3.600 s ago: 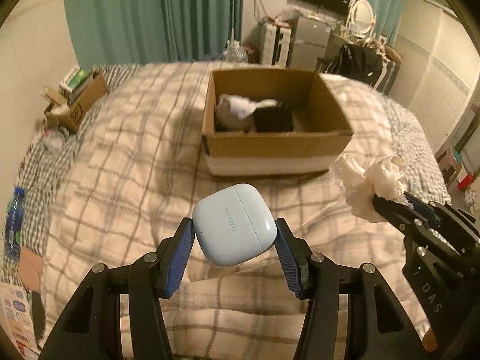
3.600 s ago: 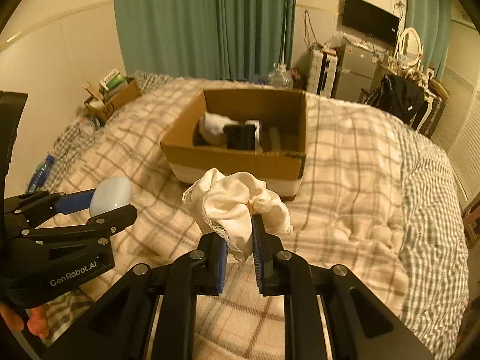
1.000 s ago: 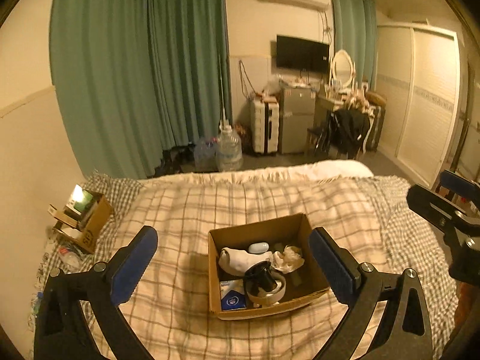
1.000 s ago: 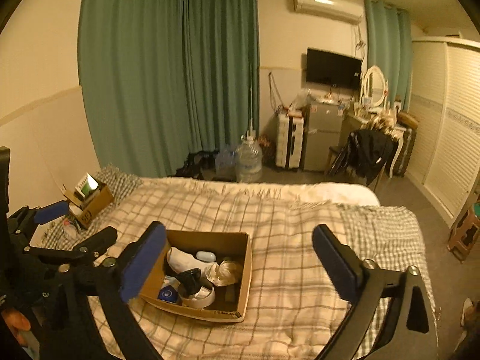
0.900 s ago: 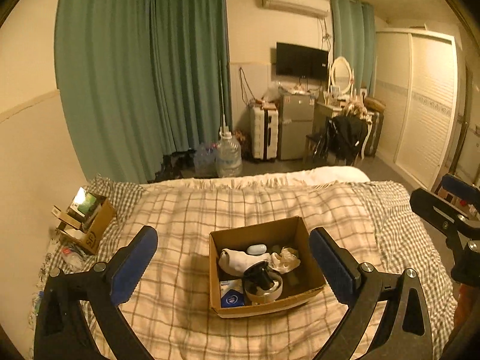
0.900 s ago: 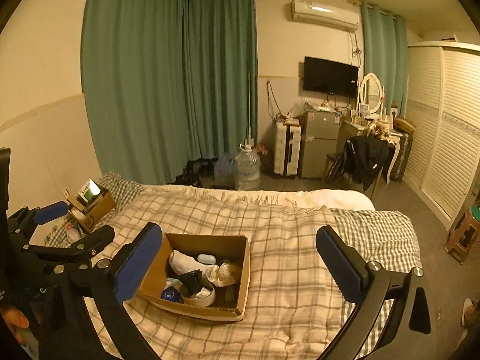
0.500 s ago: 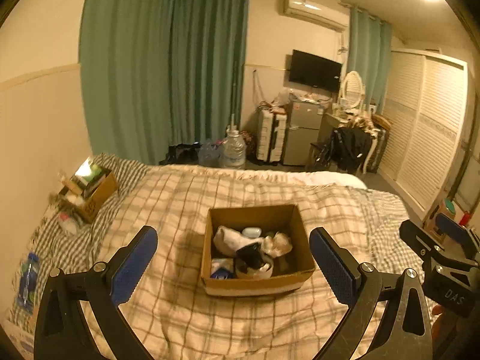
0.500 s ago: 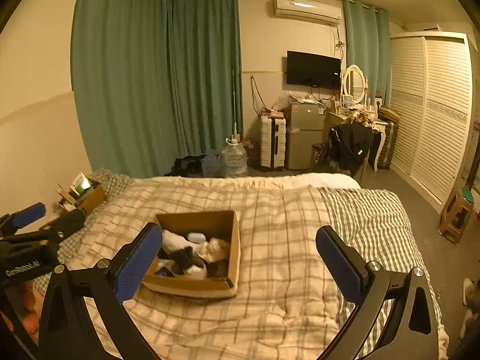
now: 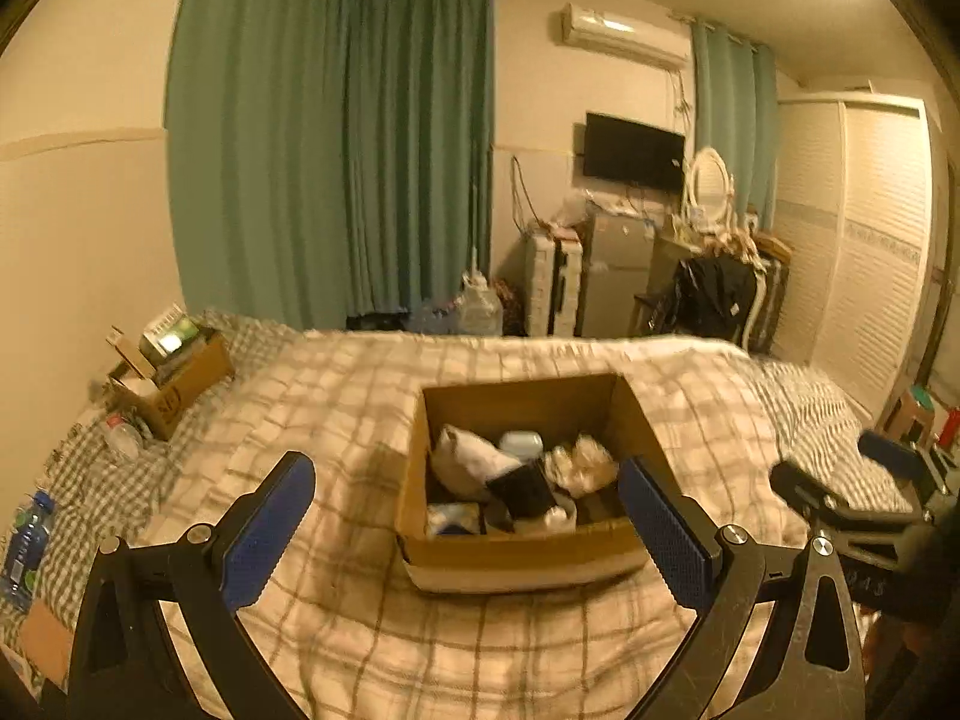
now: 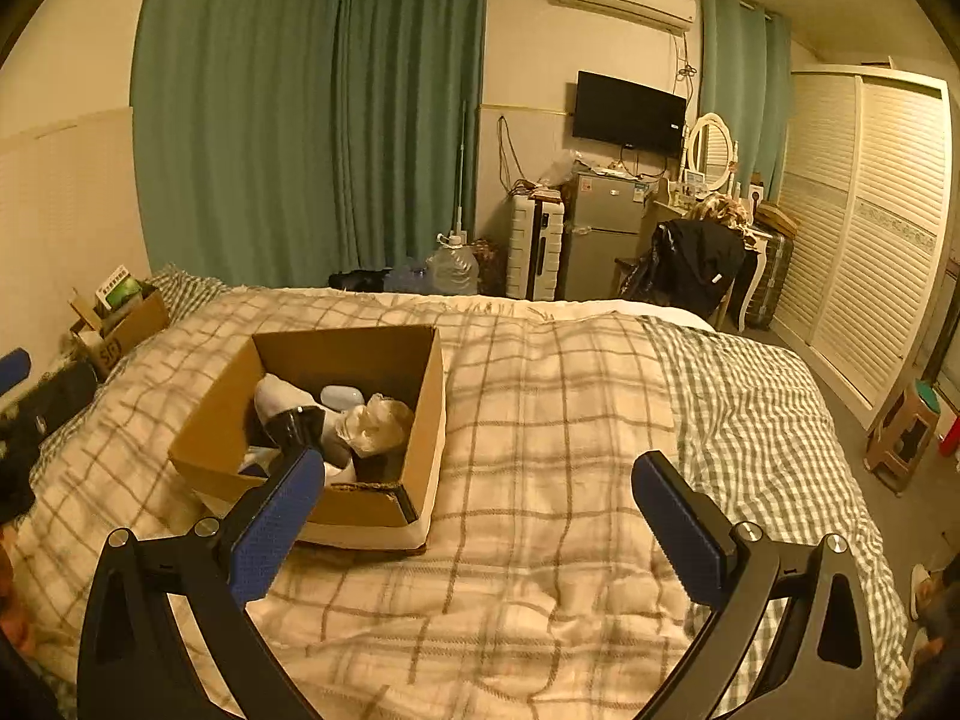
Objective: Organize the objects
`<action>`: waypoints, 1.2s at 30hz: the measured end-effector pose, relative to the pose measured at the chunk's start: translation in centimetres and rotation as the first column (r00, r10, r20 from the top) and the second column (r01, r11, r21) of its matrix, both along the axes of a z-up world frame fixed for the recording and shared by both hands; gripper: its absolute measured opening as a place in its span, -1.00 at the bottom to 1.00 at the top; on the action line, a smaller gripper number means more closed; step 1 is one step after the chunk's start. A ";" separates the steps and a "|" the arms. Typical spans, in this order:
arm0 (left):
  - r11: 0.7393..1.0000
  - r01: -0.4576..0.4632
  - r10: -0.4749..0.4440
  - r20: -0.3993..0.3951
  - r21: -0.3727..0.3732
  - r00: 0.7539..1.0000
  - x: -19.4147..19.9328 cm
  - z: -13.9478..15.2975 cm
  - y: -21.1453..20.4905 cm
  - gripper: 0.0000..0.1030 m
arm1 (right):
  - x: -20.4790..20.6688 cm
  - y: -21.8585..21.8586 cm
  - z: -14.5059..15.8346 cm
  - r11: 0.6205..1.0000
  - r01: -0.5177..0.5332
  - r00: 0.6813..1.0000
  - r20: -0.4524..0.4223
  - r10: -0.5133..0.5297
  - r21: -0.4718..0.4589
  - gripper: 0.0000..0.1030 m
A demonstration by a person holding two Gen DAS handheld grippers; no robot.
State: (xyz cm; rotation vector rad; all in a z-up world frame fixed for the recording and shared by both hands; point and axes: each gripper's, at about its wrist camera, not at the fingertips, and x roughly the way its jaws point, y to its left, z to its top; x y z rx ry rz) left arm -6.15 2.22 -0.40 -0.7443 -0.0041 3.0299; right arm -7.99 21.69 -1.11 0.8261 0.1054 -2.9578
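Note:
An open cardboard box (image 9: 510, 558) (image 10: 228, 420) sits on the plaid blanket. Inside lie the pale blue earbud case (image 9: 521, 439) (image 10: 342, 397), the cream lace cloth (image 9: 585, 462) (image 10: 378, 423), a white sock and a black object. My left gripper (image 9: 462, 534) is open and empty, held above the bed in front of the box. My right gripper (image 10: 474, 516) is open and empty, to the right of the box. The right gripper also shows at the right edge of the left wrist view (image 9: 852, 498).
A plaid blanket (image 10: 540, 420) covers the bed. A smaller cardboard box (image 9: 174, 378) with clutter sits at the bed's left, and a water bottle (image 9: 24, 540) lies lower left. Fridge, suitcases, chair and wardrobe stand beyond the bed.
Both grippers held the earbud case and lace cloth 3.6 s ago; those now lie in the box. Over the last second both open grippers have come lower and closer to the bed.

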 end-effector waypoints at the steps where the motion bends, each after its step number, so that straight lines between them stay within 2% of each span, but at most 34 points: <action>1: 1.000 0.000 0.000 0.014 -0.004 1.000 -0.1 -0.5 0.2 1.00 | -0.1 0.0 -0.4 1.000 0.001 1.000 -0.002 -0.001 -0.002 0.99; 9: 1.000 0.007 -0.006 0.083 -0.017 0.997 -0.1 -3.3 0.6 1.00 | -0.5 -0.5 -2.0 1.000 -0.001 1.000 0.002 0.001 0.017 0.99; 36: 1.000 -0.009 0.008 0.104 0.007 0.995 -0.5 -3.5 0.6 1.00 | -0.2 -0.9 -1.9 1.000 -0.009 1.000 -0.001 0.009 0.013 0.99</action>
